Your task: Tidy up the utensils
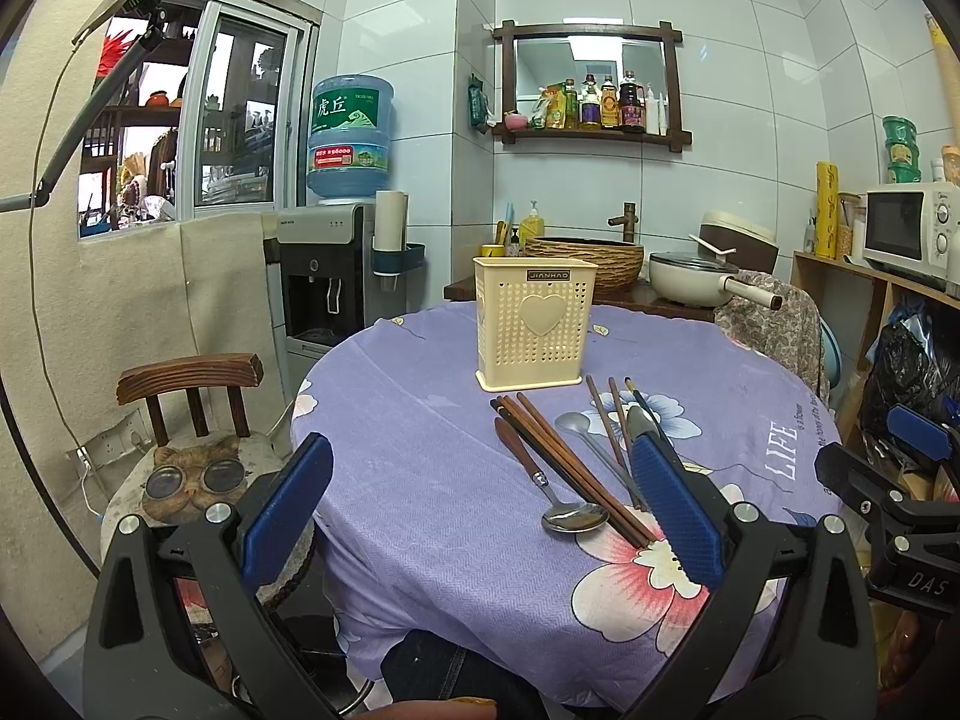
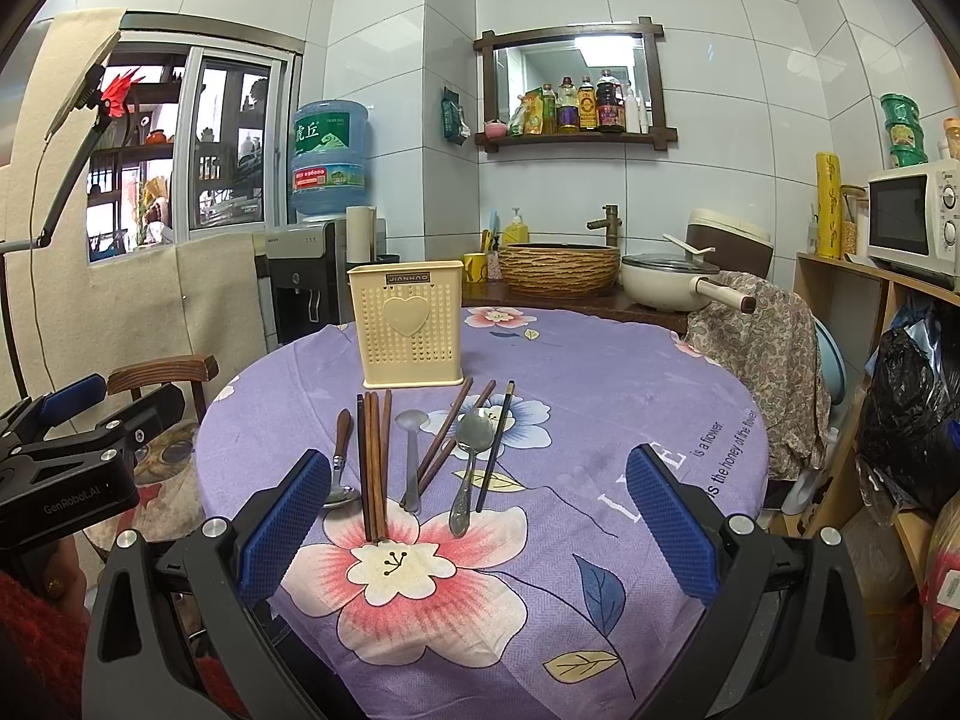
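While both grippers hung above the near edge, the round table with its purple flowered cloth [image 2: 600, 372] filled the middle of each view, backed by a tiled kitchen wall. On the cloth, toward the far side, stood the cream perforated utensil holder [image 2: 408, 324], upright, with a raised heart on its front face. Just in front of the holder, the utensils lay loose on the cloth in a rough row. From the right wrist view, leftmost lay the wooden-handled spoon [image 2: 341, 462], its bowl toward the camera; next to it a bundle of brown chopsticks [image 2: 373, 468] lay close together, almost parallel. Beside those lay a matte grey spoon [image 2: 411, 456] with its bowl toward the holder, then a crossed pair of chopsticks [image 2: 447, 438], a shiny metal spoon [image 2: 471, 456] and, just to its right, a single dark chopstick [image 2: 495, 447]. None of these touched the holder. The left gripper [image 1: 480, 516] had its blue-padded fingers spread wide, holding nothing, over the table's left near edge. The right gripper [image 2: 480, 516] was likewise spread wide and empty, with the nearer ends of the utensils between its pads in the picture.
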The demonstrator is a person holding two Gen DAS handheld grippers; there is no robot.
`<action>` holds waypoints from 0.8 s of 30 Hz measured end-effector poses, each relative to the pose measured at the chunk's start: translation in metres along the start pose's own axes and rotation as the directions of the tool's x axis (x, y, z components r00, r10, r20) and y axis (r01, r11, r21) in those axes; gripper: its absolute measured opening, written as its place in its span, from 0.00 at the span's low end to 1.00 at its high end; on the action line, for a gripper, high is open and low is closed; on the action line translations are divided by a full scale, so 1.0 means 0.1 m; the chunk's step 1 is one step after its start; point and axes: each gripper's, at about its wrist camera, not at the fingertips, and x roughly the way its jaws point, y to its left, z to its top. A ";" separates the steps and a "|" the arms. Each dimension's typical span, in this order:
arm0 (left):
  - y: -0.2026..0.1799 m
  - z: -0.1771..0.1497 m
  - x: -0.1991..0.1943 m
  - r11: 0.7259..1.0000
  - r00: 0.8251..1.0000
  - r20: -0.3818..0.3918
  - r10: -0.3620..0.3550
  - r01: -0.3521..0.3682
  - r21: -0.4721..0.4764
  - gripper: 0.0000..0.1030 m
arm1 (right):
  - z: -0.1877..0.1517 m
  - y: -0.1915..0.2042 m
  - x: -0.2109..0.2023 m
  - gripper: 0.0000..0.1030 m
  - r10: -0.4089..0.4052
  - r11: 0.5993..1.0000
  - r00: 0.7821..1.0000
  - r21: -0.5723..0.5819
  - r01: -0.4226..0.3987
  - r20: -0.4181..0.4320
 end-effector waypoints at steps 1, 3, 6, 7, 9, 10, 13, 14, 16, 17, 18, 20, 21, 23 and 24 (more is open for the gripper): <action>0.00 0.00 0.00 1.000 1.000 0.000 0.001 -0.001 0.000 0.95 | 0.00 0.00 0.00 0.94 0.000 1.000 1.000 0.000 0.000 0.000; 0.00 0.00 0.00 1.000 1.000 0.000 0.000 0.000 0.000 0.95 | 0.00 0.00 0.00 0.94 0.001 1.000 1.000 -0.001 -0.001 -0.001; 0.00 0.00 0.00 1.000 1.000 0.000 0.000 0.000 0.000 0.95 | 0.00 0.00 0.01 0.94 0.000 1.000 1.000 -0.001 0.000 -0.001; 0.00 0.00 0.00 1.000 1.000 0.000 0.000 0.000 0.001 0.95 | 0.00 0.00 0.01 0.94 0.000 1.000 1.000 -0.001 0.000 -0.001; 0.00 0.00 0.00 1.000 1.000 -0.001 0.000 0.000 0.000 0.95 | 0.00 0.00 0.01 0.94 0.000 1.000 1.000 -0.001 0.000 -0.001; 0.00 0.00 0.00 1.000 1.000 -0.001 0.000 0.000 0.001 0.95 | 0.00 0.01 0.01 0.94 0.000 1.000 1.000 -0.001 0.000 0.000; 0.00 0.00 0.00 1.000 1.000 -0.001 0.000 0.000 0.001 0.95 | 0.00 0.02 0.02 0.94 0.000 1.000 1.000 -0.001 0.000 -0.002; 0.00 0.00 0.00 1.000 1.000 -0.001 0.000 0.000 0.001 0.95 | -0.01 0.03 0.02 0.94 0.000 1.000 1.000 -0.002 0.000 -0.001; 0.00 0.00 0.00 1.000 1.000 -0.001 0.001 -0.001 0.001 0.95 | 0.00 0.00 0.01 0.94 -0.001 1.000 1.000 -0.002 0.001 -0.001; 0.00 0.00 0.00 1.000 1.000 -0.001 0.000 0.000 0.001 0.95 | 0.00 0.00 0.01 0.94 0.000 1.000 1.000 -0.002 0.000 -0.001; 0.00 0.00 0.00 1.000 1.000 0.000 0.001 -0.001 0.001 0.95 | 0.00 0.01 0.02 0.94 0.000 1.000 1.000 -0.002 0.000 -0.001; 0.00 -0.01 0.00 1.000 1.000 -0.001 0.001 -0.001 0.001 0.95 | -0.01 0.01 0.01 0.94 0.000 1.000 1.000 -0.002 0.000 -0.002; 0.00 -0.01 0.00 1.000 1.000 -0.001 0.001 -0.001 0.001 0.95 | 0.00 0.01 0.02 0.94 0.000 1.000 1.000 -0.002 0.000 -0.002; 0.00 -0.01 0.00 1.000 1.000 -0.001 0.000 0.000 0.001 0.95 | 0.00 0.01 0.02 0.94 -0.001 1.000 1.000 -0.002 0.001 -0.002; 0.00 -0.01 0.00 1.000 1.000 -0.002 0.000 0.000 0.001 0.95 | 0.01 0.00 0.02 0.94 0.000 1.000 1.000 -0.002 0.000 -0.003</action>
